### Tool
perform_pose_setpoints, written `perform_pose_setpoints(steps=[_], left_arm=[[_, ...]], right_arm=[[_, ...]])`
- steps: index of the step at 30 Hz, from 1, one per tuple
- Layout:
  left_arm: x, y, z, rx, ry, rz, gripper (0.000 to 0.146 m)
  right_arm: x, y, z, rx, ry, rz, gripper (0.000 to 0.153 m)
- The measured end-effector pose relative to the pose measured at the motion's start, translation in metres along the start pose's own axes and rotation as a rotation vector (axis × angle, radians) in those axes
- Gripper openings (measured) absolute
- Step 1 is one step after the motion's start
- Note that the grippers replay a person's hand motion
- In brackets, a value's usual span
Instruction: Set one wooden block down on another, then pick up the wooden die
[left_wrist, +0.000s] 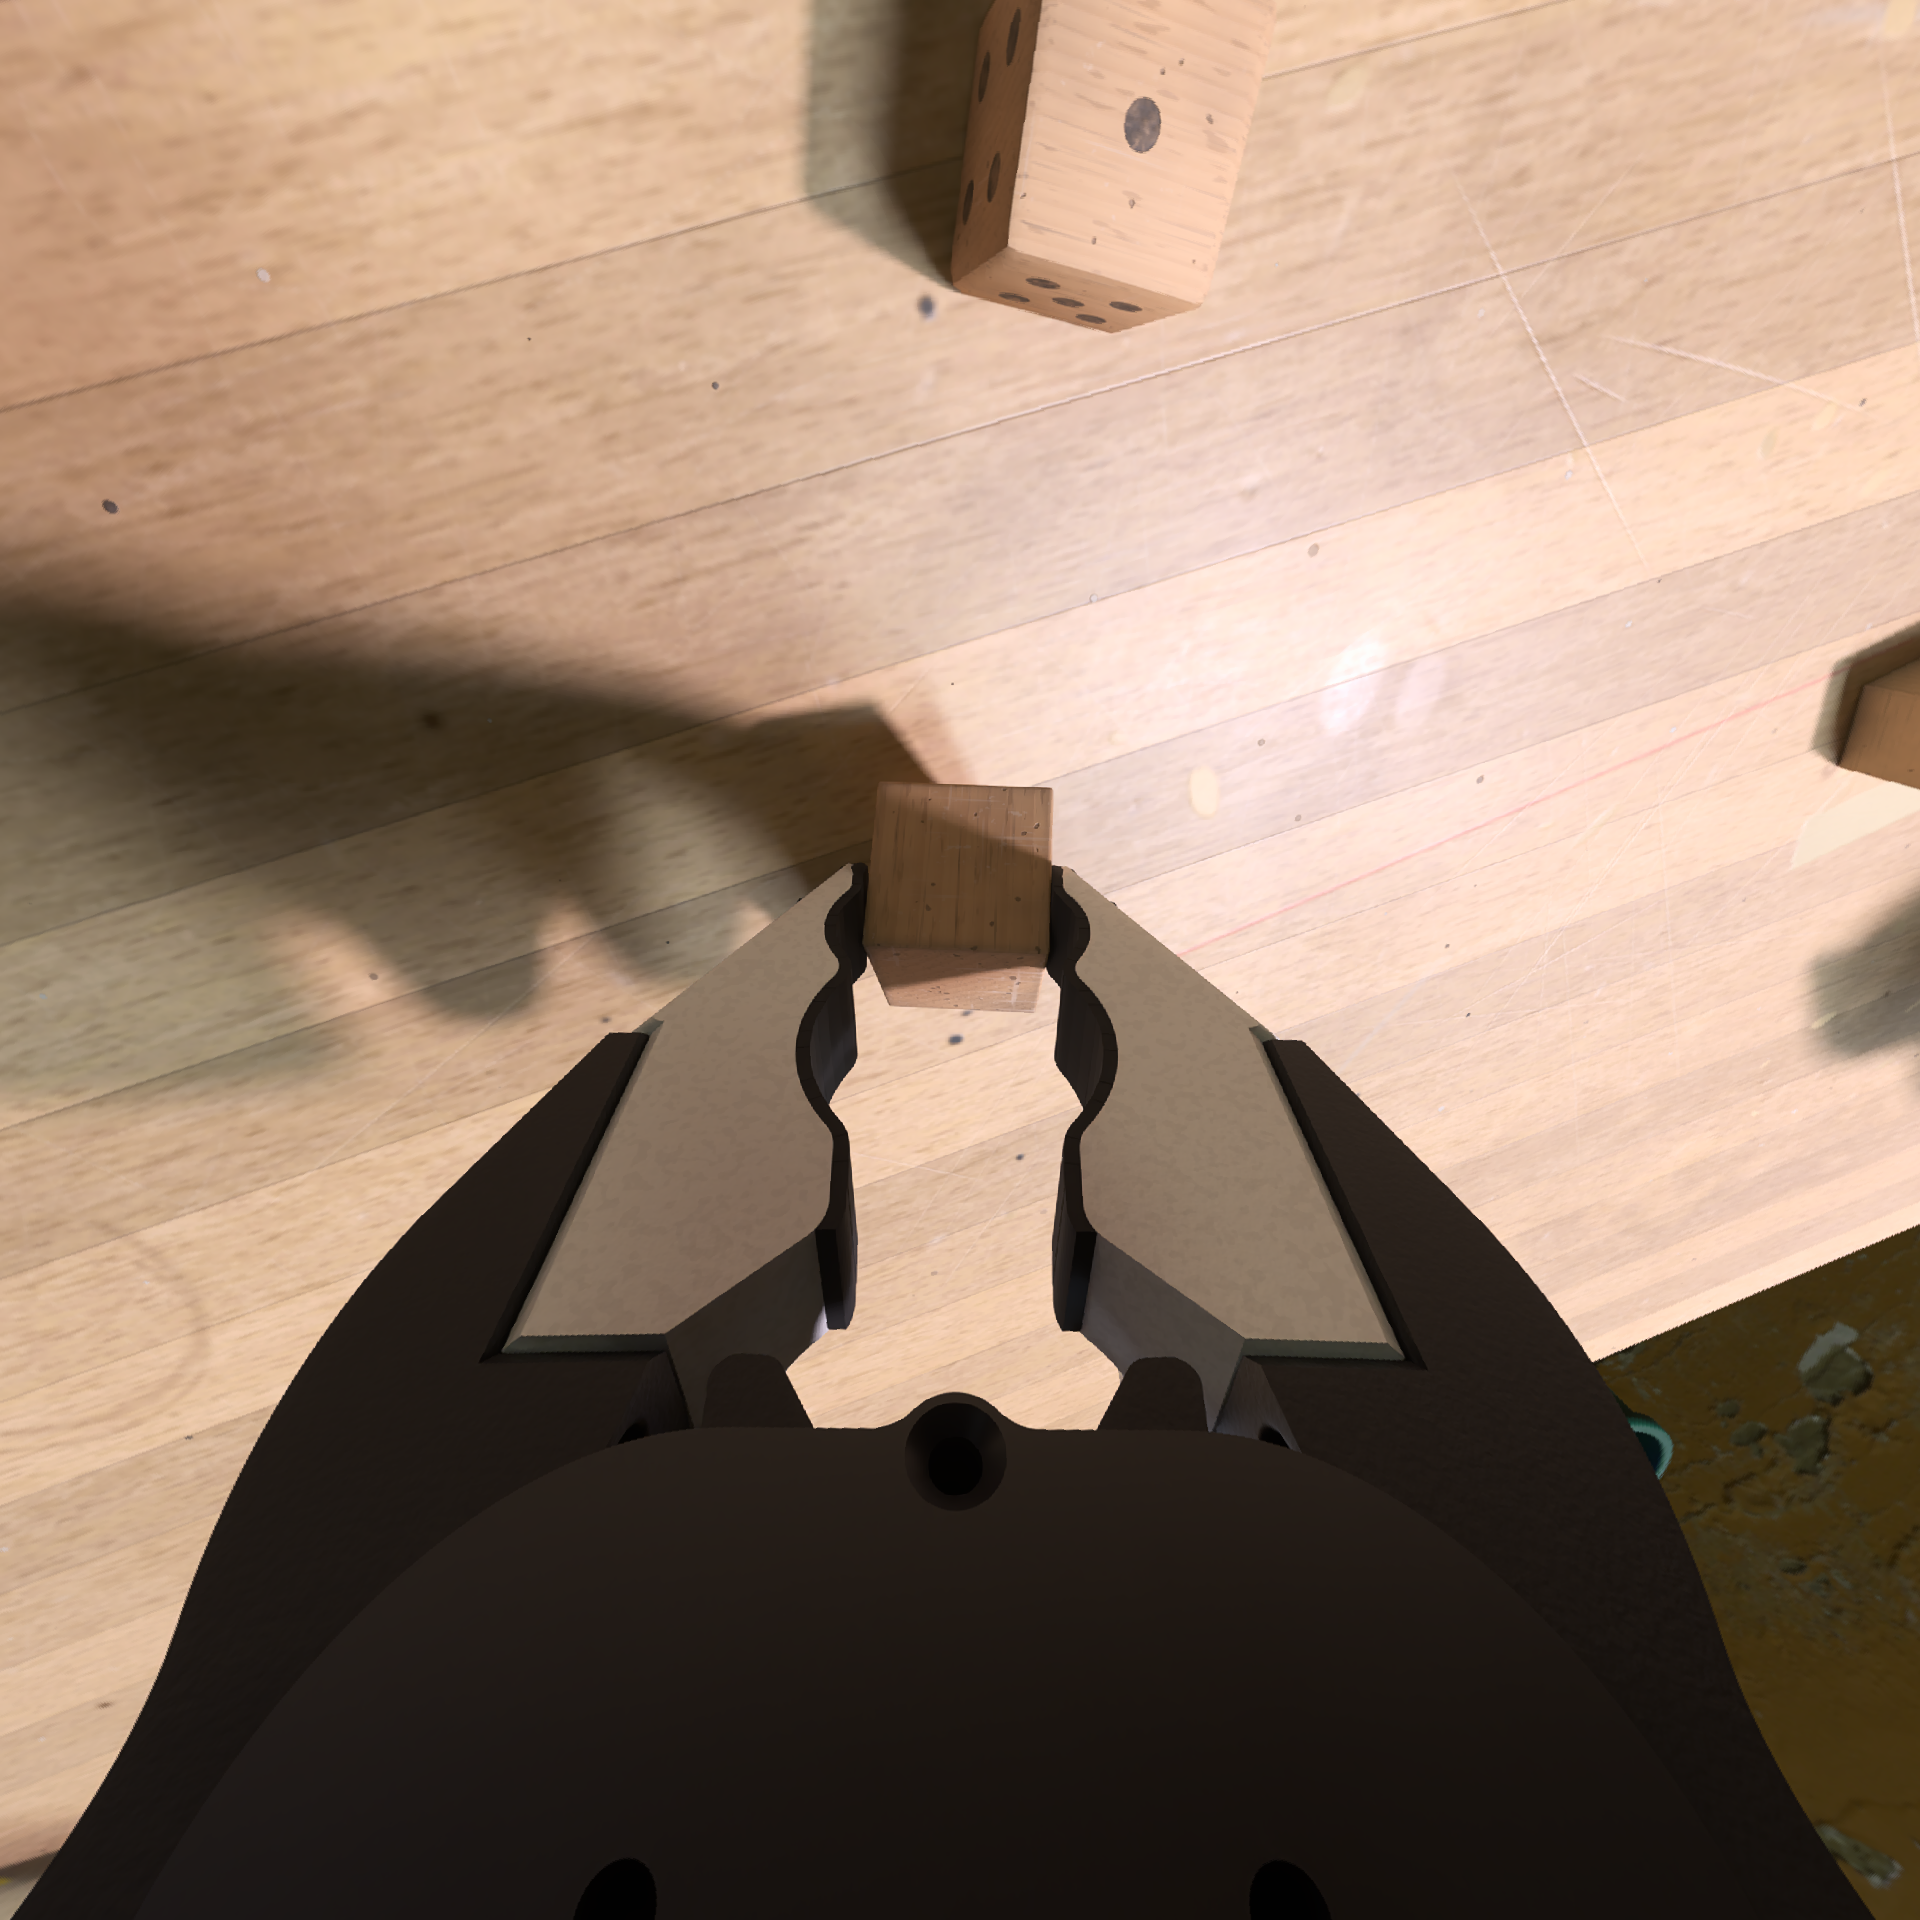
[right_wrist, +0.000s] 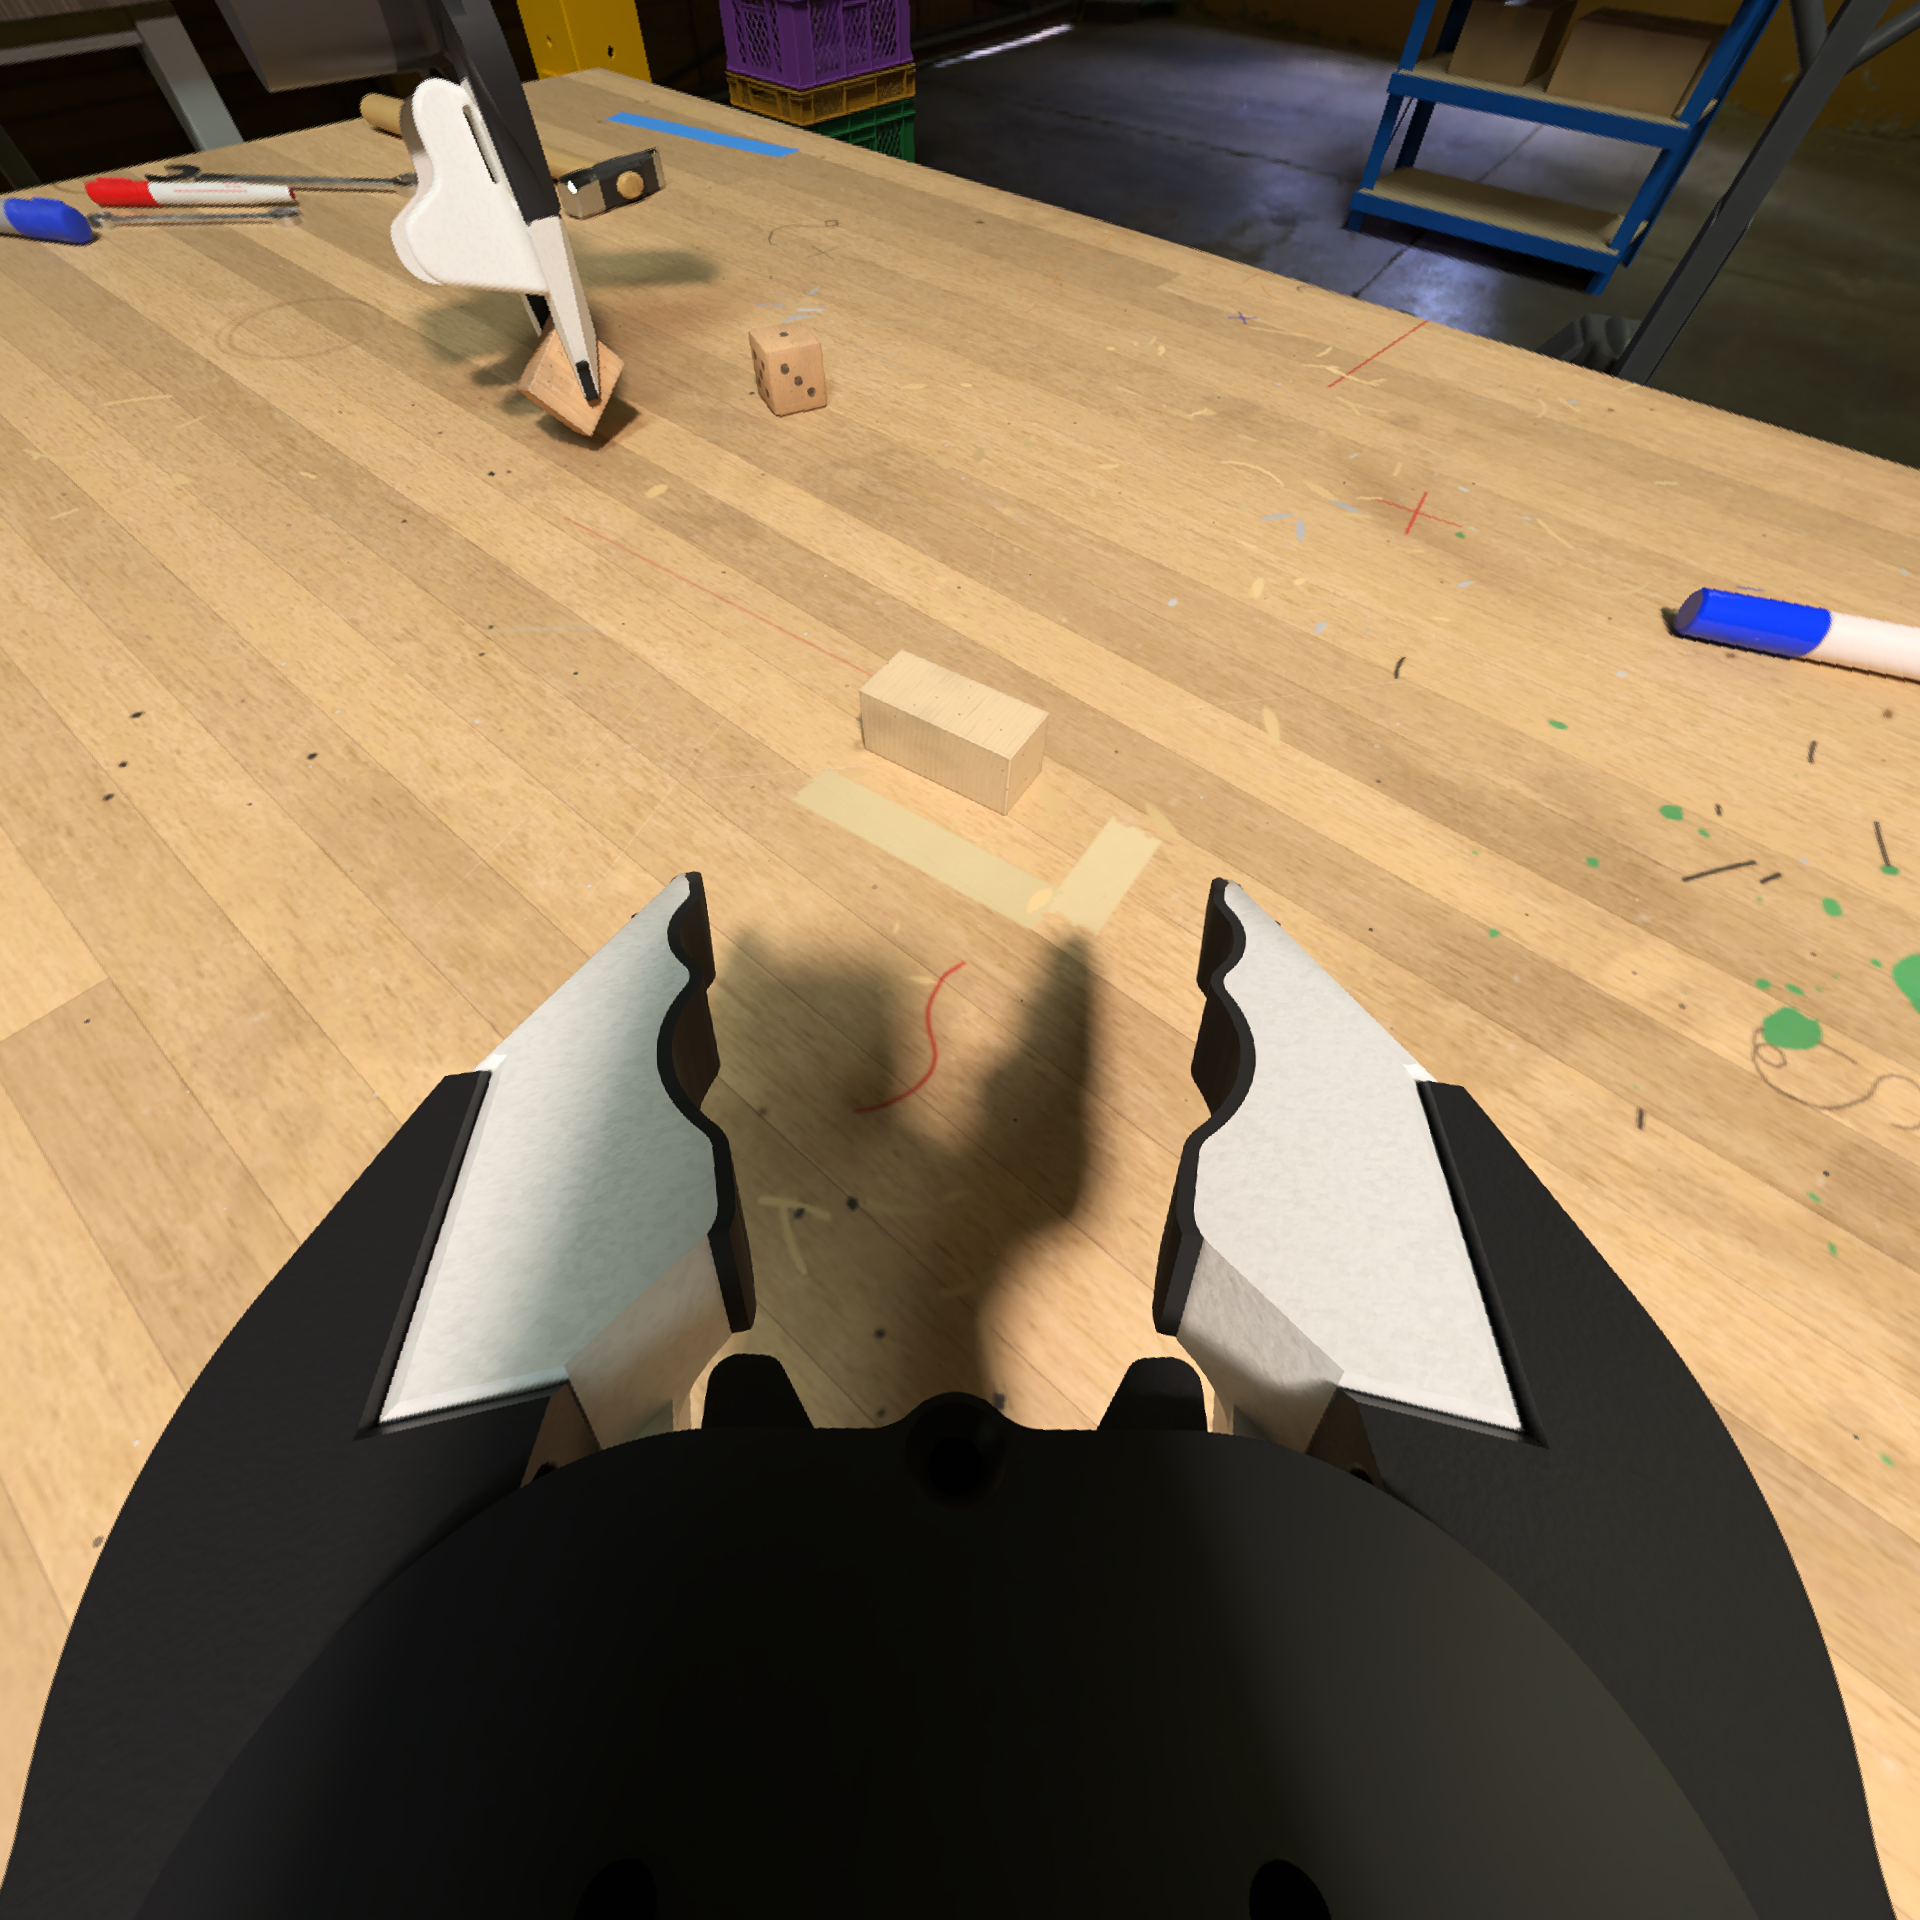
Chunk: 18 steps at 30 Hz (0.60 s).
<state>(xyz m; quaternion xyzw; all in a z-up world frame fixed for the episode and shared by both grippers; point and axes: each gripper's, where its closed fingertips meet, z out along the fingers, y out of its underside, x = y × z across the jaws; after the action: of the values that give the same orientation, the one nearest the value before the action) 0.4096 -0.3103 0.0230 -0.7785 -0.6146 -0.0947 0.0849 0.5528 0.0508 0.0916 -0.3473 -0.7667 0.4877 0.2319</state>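
The left gripper (left_wrist: 956, 894) holds a small wooden block (left_wrist: 961, 883) between its fingertips, jaws pressed against two opposite sides. In the right wrist view that block (right_wrist: 571, 390) hangs tilted, one corner down, at or just above the workbench (right_wrist: 416, 727); whether it touches the surface cannot be told.

The move ahead turns on where the second block lies. This pale, oblong block (right_wrist: 951, 727) rests flat on the bench, well apart from the held one. From the left gripper it lies off to that gripper's right, showing only as a sliver at the right edge of the left wrist view (left_wrist: 1886, 732). In the right wrist view its long axis runs from upper left to lower right. The held block probably needs levelling before it can sit on that top face.

The right gripper (right_wrist: 956, 894) is spread wide and holds nothing. It is the nearer to the oblong block, which lies just ahead of its fingertips beside strips of tape (right_wrist: 935, 847).

The die (right_wrist: 788, 371) stands on the bench near the held block, ahead of the left gripper (left_wrist: 1101, 156). The bench between the two blocks looks clear. Markers (right_wrist: 1787, 629), a wrench (right_wrist: 281, 179) and a hammer (right_wrist: 608, 182) lie towards the bench edges, out of the way.
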Motion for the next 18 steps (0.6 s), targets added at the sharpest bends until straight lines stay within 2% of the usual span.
perform_pose_setpoints(steps=[6,13,18], left_arm=[[-0.003,-0.007,-0.016,0.09,0.008,0.071,0.034],[0.021,-0.031,-0.09,0.462,0.049,0.247,0.034],[0.081,-0.03,-0.135,0.724,0.152,0.47,0.034]], right_arm=[[-0.001,-0.002,-0.004,0.012,0.003,0.006,0.094],[-0.002,-0.006,-0.006,0.041,0.004,0.009,0.092],[-0.002,-0.004,-0.003,0.044,-0.002,0.018,0.091]])
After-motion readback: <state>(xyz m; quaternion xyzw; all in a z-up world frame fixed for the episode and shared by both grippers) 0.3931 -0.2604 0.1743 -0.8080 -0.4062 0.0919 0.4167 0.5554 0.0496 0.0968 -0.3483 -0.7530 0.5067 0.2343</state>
